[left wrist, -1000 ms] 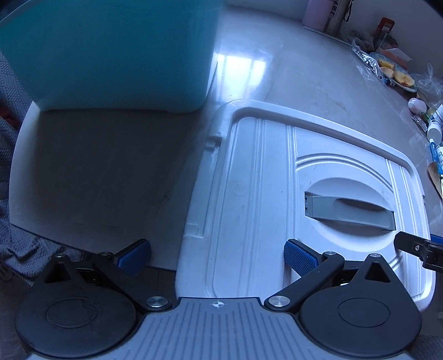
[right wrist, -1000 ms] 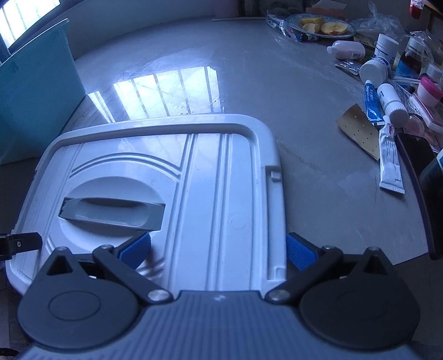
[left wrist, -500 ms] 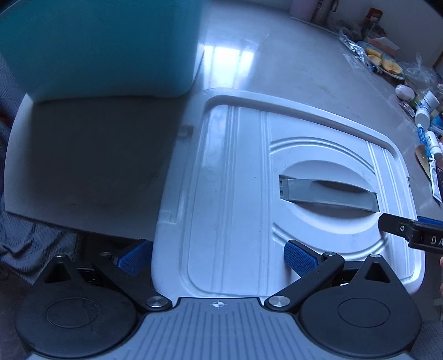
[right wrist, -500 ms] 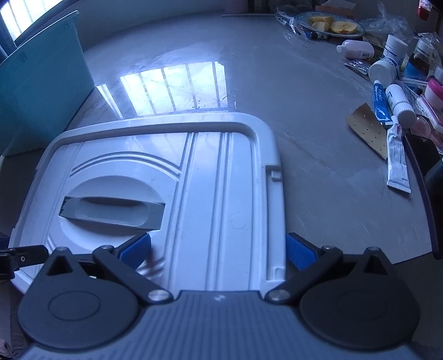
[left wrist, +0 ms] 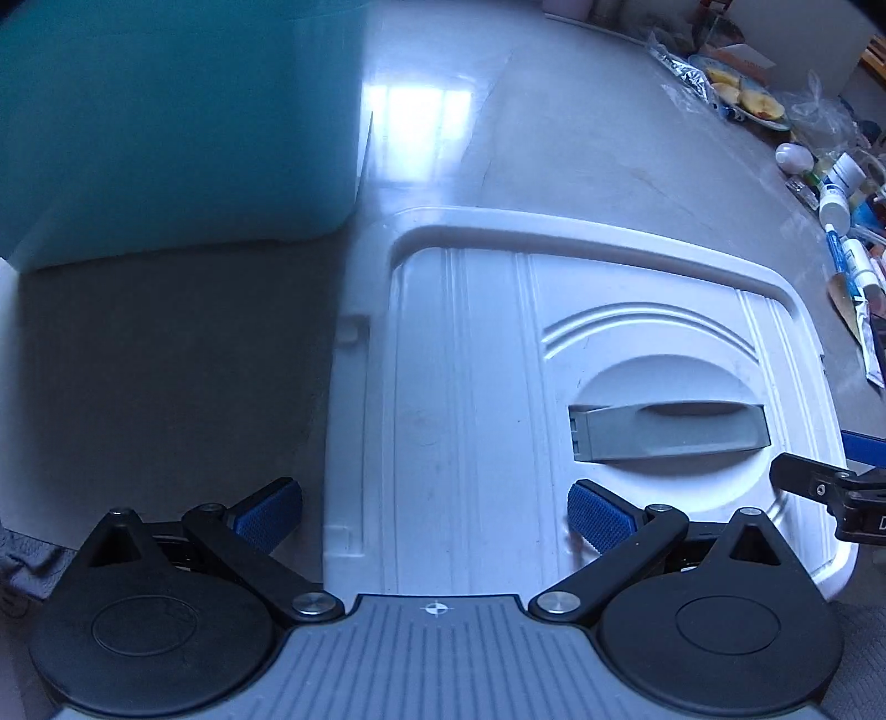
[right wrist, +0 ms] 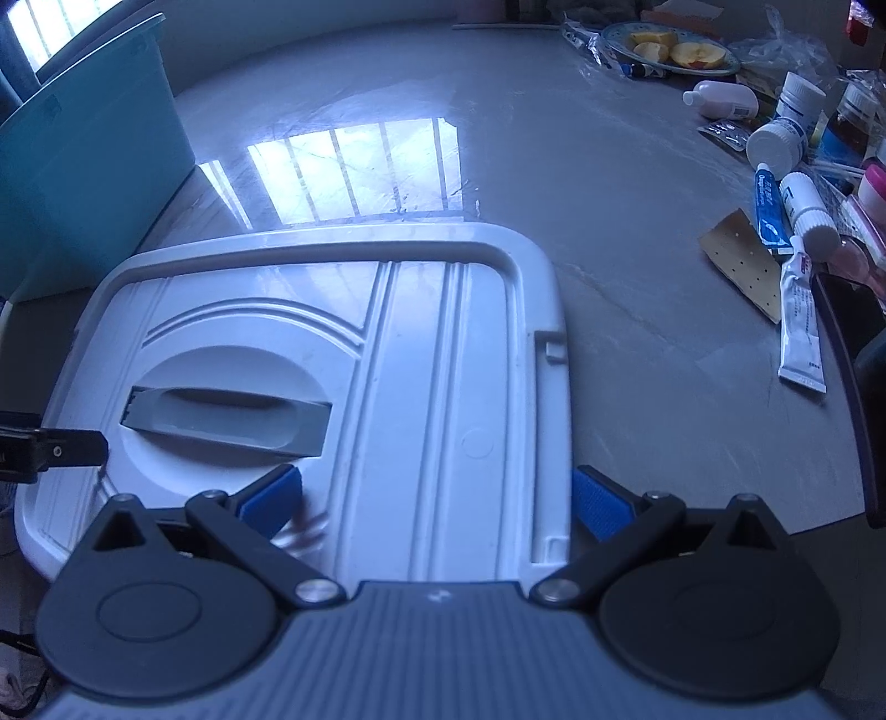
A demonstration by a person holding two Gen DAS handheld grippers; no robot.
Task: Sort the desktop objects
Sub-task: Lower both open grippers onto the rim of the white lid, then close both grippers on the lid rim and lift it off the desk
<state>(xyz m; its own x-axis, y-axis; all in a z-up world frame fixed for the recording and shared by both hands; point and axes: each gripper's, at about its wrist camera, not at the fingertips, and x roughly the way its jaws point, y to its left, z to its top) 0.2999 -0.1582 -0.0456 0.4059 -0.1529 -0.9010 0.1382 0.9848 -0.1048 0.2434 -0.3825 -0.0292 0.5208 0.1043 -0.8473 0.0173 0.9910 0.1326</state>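
White plastic fills my left wrist view: the storage-bin lid (left wrist: 498,387) lies flat at the near edge of the tabletop (left wrist: 609,138), its grey handle (left wrist: 670,432) recessed in the round hollow. My left gripper (left wrist: 434,512) has its fingers (left wrist: 601,512) spread wide across the lid's left near corner, one blue pad off the rim, the other over the lid's face; I cannot tell whether either touches. The teal bin (left wrist: 166,122) stands at the far left, just beyond the lid. A tip of the right gripper shows at the lid's right rim.

From the right wrist, my right gripper (right wrist: 437,507) is equally wide, straddling the lid's (right wrist: 415,360) right near corner, one pad (right wrist: 601,507) outside the rim. Along the tabletop's right edge lie a white ointment tube (right wrist: 797,327), a blue tube (right wrist: 767,207), white pill bottles (right wrist: 775,144) and a tan plaster sheet (right wrist: 739,260); a plate of fruit (right wrist: 675,52) sits at the far right corner.
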